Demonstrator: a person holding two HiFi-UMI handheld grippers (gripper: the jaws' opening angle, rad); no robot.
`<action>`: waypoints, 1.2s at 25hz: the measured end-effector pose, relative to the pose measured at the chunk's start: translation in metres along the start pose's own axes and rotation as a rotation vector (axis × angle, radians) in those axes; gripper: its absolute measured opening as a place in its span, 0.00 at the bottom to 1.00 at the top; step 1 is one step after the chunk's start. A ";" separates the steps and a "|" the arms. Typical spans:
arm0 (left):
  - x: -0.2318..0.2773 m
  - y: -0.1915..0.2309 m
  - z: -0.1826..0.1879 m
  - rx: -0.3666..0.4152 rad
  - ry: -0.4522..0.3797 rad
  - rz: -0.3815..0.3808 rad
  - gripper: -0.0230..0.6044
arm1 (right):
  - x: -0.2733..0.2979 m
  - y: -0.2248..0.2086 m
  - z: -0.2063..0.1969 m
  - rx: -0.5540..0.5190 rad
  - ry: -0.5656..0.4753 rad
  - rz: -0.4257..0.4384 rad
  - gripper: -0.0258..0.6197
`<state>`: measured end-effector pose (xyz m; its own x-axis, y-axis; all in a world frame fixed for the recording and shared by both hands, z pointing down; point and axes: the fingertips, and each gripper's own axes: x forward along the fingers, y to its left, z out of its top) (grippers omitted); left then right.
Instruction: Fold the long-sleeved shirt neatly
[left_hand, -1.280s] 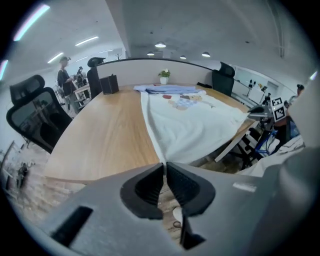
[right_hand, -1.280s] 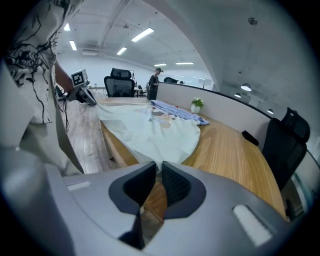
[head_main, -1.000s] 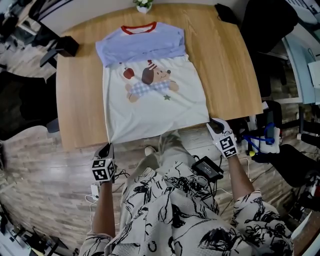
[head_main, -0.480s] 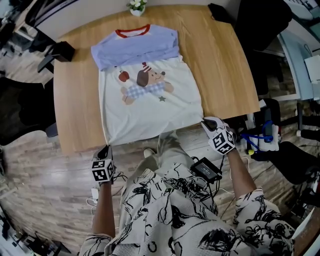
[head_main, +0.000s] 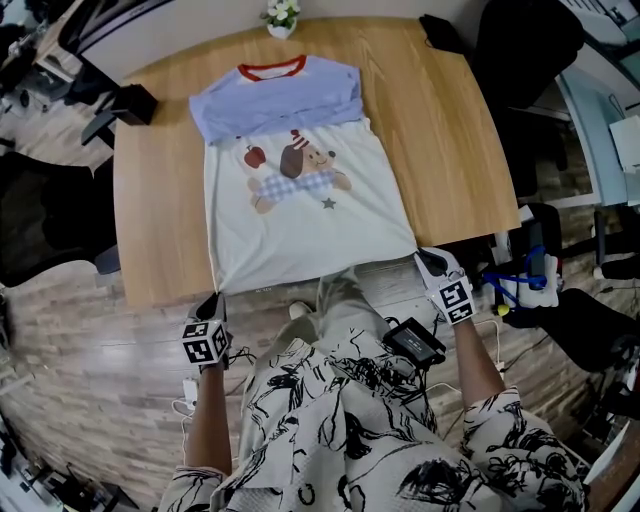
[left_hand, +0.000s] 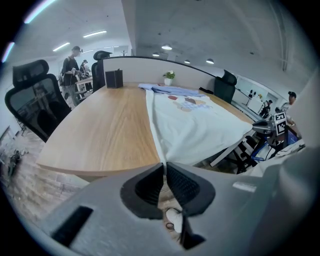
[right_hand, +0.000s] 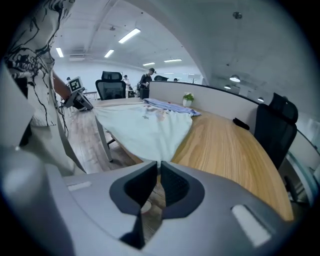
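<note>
The long-sleeved shirt (head_main: 300, 200) lies flat on the wooden table (head_main: 450, 130). It has a white body with a cartoon dog, a red collar at the far end, and blue sleeves folded across the chest. Its near hem hangs at the table's front edge. My left gripper (head_main: 213, 298) is shut on the hem's near left corner, and the cloth (left_hand: 195, 125) runs into the pinched tips (left_hand: 164, 164). My right gripper (head_main: 425, 257) has just been closing its jaws. They now pinch the hem's near right corner (right_hand: 145, 125) at their tips (right_hand: 159, 164).
A small potted plant (head_main: 282, 14) stands at the table's far edge. A black box (head_main: 133, 102) sits at the far left corner and a dark object (head_main: 440, 32) at the far right. Office chairs (head_main: 520, 50) flank the table. A black power brick (head_main: 418, 340) lies on the floor.
The right gripper has shifted slightly at the shirt's near right corner. The left gripper has stayed at the near left corner. The head view has moved a little.
</note>
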<state>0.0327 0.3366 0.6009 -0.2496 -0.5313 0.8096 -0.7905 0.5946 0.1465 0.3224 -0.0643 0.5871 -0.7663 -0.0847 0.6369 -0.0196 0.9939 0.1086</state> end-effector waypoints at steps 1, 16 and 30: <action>-0.002 0.001 0.002 -0.006 -0.009 -0.006 0.08 | 0.001 0.001 -0.002 0.005 0.012 -0.007 0.09; -0.069 0.009 0.048 0.029 -0.200 -0.077 0.08 | -0.045 0.014 0.042 0.137 -0.043 -0.118 0.09; -0.110 0.021 0.198 0.021 -0.401 -0.150 0.08 | -0.050 -0.044 0.173 0.206 -0.209 -0.171 0.09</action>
<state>-0.0671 0.2878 0.4027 -0.3256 -0.8058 0.4947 -0.8447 0.4830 0.2307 0.2510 -0.0917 0.4185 -0.8554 -0.2559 0.4504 -0.2719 0.9619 0.0301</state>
